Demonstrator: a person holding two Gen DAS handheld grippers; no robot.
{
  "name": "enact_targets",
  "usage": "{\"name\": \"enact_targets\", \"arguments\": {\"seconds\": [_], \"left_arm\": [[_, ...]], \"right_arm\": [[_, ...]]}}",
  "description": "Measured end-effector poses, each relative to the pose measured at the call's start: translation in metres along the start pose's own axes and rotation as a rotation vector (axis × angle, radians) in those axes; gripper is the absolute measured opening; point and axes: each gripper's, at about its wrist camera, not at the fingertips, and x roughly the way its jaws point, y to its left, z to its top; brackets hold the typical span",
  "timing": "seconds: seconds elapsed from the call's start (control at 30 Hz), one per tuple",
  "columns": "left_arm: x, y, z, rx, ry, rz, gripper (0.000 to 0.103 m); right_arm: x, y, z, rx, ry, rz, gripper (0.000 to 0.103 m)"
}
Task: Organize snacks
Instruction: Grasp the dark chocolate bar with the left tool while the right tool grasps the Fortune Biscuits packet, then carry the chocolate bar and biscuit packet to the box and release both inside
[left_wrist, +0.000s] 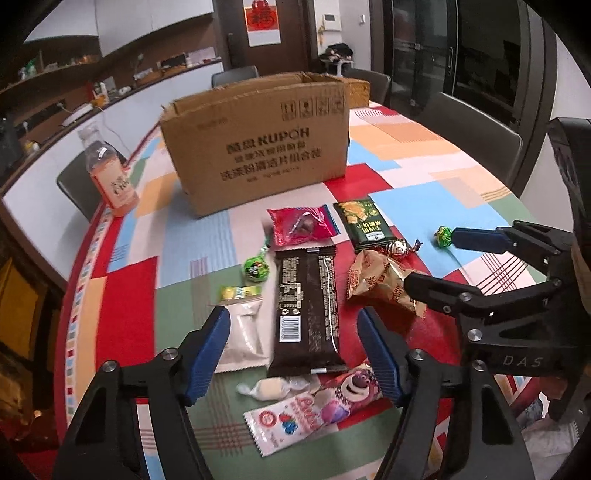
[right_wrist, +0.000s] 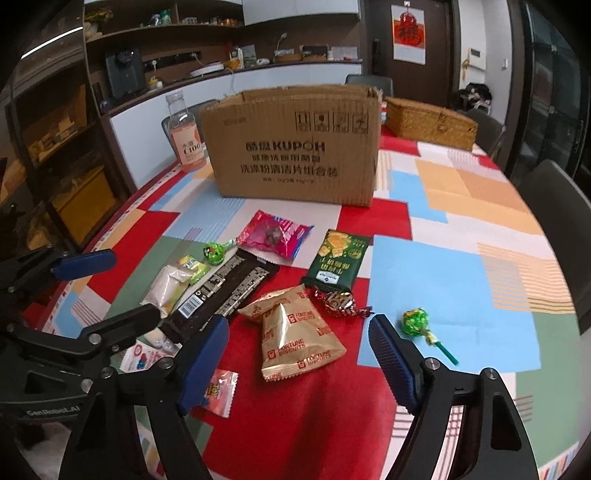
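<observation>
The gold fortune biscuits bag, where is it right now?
In the right wrist view the gold fortune biscuits bag lies on the red patch of the tablecloth, between the open right hand-held gripper fingers, just before the dark green snack packet.

i am counting one cardboard box (left_wrist: 255, 147) and one bottle of orange drink (left_wrist: 110, 173) on the table. i am seeing two green lollipops, one (left_wrist: 256, 270) by the dark bar and one (right_wrist: 417, 321) on the blue patch. i am finding one long dark bar (left_wrist: 306, 310), one pink packet (left_wrist: 301, 229), one green packet (left_wrist: 365, 225), one gold biscuit bag (right_wrist: 295, 336), one white pouch (left_wrist: 242, 336), one small yellow-green packet (left_wrist: 240, 292), one foil-wrapped sweet (right_wrist: 338, 301), one white wrapped candy (left_wrist: 271, 388), one bear-printed packet (left_wrist: 314, 406) and one small pink sachet (right_wrist: 219, 393). i am also counting one woven basket (right_wrist: 428, 122) behind.
</observation>
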Motion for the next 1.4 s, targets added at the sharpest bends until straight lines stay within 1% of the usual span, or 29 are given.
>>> {"name": "enact_targets", "arguments": {"seconds": [0.17,0.2,0.33,0.5,0.63,0.73,0.8,0.93,1.0,1.1,1.17,1.2,1.33,1.4], "left_arm": [[0.022,-0.001,0.005,0.011,0.037,-0.038,0.068],[0.027,-0.001,0.005,0.012,0.048,-0.042,0.066],[0.040,0.001,0.006,0.002,0.076,-0.066,0.066],[0.058,0.002,0.007,-0.007,0.107,-0.094,0.066],[0.068,0.002,0.007,-0.004,0.121,-0.093,0.066],[0.076,0.003,0.008,-0.010,0.132,-0.090,0.064],[0.080,0.004,0.008,-0.017,0.140,-0.087,0.061],[0.092,0.007,0.008,-0.044,0.167,-0.108,0.058],[0.093,0.005,0.009,-0.035,0.156,-0.094,0.056],[0.092,0.004,0.009,-0.027,0.146,-0.095,0.049],[0.092,0.005,0.008,-0.030,0.144,-0.100,0.049],[0.091,0.006,0.008,-0.035,0.145,-0.106,0.049],[0.084,0.006,0.008,-0.049,0.132,-0.117,0.049],[0.080,0.006,0.009,-0.052,0.118,-0.113,0.049]], "right_arm": [[0.022,-0.007,0.002,0.013,0.052,0.049,0.072],[0.026,-0.008,0.003,0.017,0.062,0.060,0.071],[0.041,-0.013,0.005,0.025,0.098,0.090,0.067],[0.054,-0.015,0.007,0.014,0.131,0.100,0.065],[0.063,-0.019,0.006,0.021,0.159,0.108,0.060],[0.069,-0.022,0.005,0.030,0.176,0.109,0.060],[0.071,-0.024,0.004,0.036,0.181,0.112,0.060],[0.074,-0.023,0.006,0.032,0.176,0.108,0.060],[0.075,-0.022,0.007,0.029,0.174,0.104,0.060],[0.076,-0.020,0.008,0.025,0.170,0.092,0.058],[0.075,-0.018,0.008,0.024,0.167,0.087,0.050],[0.075,-0.017,0.007,0.023,0.166,0.084,0.049],[0.069,-0.015,0.008,0.026,0.147,0.073,0.042],[0.065,-0.016,0.009,0.039,0.141,0.073,0.041]]}}
